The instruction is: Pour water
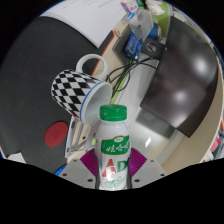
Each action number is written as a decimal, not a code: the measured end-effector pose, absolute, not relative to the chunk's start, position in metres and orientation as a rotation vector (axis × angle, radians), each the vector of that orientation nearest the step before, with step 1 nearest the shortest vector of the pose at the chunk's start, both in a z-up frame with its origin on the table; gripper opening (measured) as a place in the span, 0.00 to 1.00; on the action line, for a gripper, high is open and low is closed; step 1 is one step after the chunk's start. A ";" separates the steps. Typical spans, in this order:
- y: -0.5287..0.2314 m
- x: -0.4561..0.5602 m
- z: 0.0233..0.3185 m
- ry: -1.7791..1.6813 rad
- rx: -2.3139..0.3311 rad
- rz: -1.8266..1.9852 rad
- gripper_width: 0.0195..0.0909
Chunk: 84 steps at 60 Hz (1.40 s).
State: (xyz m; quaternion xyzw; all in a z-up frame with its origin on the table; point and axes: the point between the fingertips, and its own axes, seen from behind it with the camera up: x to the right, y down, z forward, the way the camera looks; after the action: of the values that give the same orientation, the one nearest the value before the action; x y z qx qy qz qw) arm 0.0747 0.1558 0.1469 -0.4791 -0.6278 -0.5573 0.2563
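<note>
The jaws are closed on a small white bottle (112, 150) with a green cap and a green label, one purple pad (91, 163) pressed against each of its sides. The bottle stands upright between the fingers, its lower part hidden where the gripper (112, 172) holds it, and its cap rises just ahead of the fingertips.

Right behind the bottle, and a little to its left, a mug (85, 88) with a black-and-white checkered pattern is tilted over, its white inside turned toward the camera. A green stem (121, 88) or stalk rises from near the bottle's cap and leans toward the mug's rim; what it belongs to cannot be told.

Below the mug, beside the bottle, a red round spot (58, 133) shows on the white desk (40, 60). To the right of the bottle sits a dark, rounded object (180, 85) with a glossy surface. Farther back, beyond the mug, thin dark cables (140, 65) run across the desk toward a cluster of small items (140, 25), among them something blue and white, too small to make out.
</note>
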 end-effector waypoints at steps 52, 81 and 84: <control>0.138 0.088 0.162 -0.256 -1.817 -0.026 0.24; 0.152 0.096 0.093 -0.155 -1.772 0.131 0.25; 0.151 0.096 0.094 -0.160 -1.768 0.121 0.34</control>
State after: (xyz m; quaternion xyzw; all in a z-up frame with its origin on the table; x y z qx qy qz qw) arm 0.0959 0.1512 0.0941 -0.7719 -0.0700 0.0530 0.6297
